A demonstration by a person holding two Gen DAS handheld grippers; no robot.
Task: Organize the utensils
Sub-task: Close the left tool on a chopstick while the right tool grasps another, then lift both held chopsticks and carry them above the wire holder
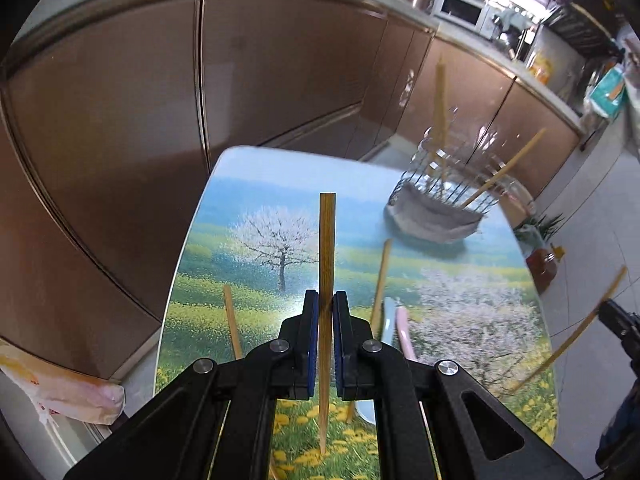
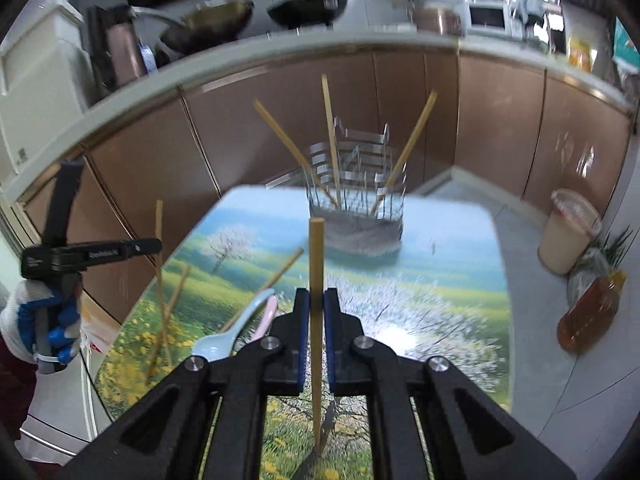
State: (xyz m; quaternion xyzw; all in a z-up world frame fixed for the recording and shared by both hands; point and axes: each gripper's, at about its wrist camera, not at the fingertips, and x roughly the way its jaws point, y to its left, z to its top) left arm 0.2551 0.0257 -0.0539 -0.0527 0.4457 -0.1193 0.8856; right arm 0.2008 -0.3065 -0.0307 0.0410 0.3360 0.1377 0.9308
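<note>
A chopstick [image 1: 327, 280] is clamped upright in the left gripper [image 1: 327, 320]; another chopstick [image 2: 316, 300] is clamped in the right gripper [image 2: 316, 312]. Both are judged to be in transfer to the wire holder [image 2: 356, 208], frame centre. Tips must next be aligned over its openings. The white lettering on the gripper at left cannot be read
</note>
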